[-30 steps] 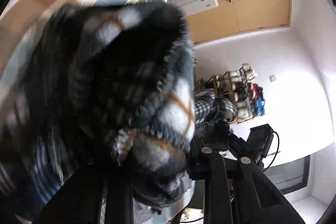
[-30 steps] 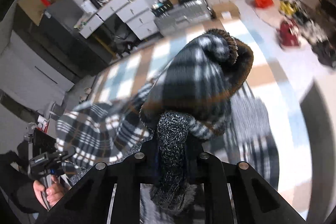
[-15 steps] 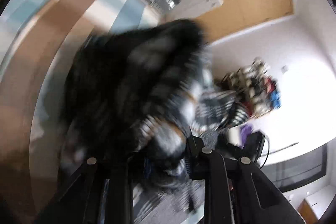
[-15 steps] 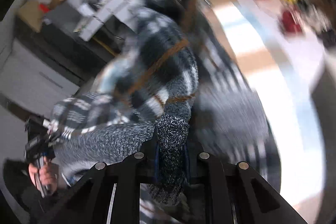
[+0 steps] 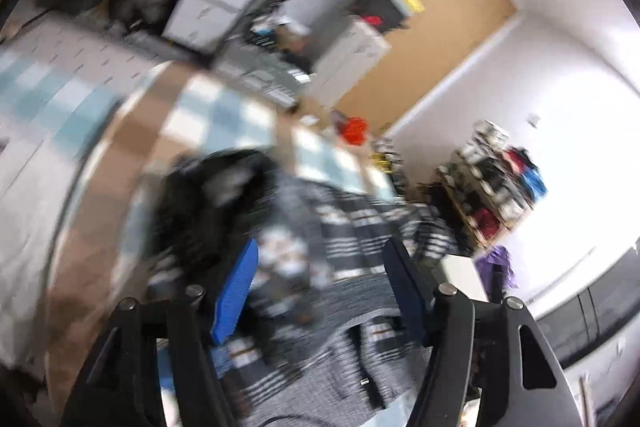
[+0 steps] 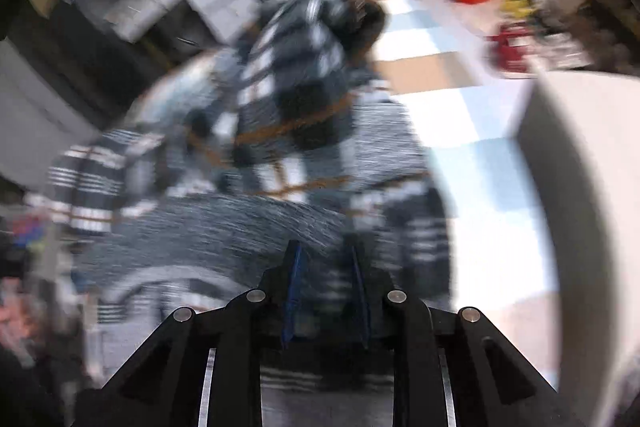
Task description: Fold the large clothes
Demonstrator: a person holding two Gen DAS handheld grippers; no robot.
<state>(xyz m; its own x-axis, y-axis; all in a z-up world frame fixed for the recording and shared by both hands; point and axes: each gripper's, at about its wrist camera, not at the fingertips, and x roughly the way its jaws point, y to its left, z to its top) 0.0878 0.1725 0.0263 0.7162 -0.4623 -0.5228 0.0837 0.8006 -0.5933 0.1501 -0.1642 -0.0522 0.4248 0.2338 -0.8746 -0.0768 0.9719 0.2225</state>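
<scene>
No text, label, brand or number can be read in either blurred view.

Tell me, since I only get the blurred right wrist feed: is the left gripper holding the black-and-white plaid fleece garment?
Observer: No. The left gripper is open, its blue pads wide apart with nothing between them.
Operator: Where is the fabric relative to it?
Observer: The black-and-white plaid fleece garment lies spread beyond and beneath the fingers.
Operator: Anything in the way?
Observer: A white box-like object sits by its right finger, beside a purple item.
</scene>
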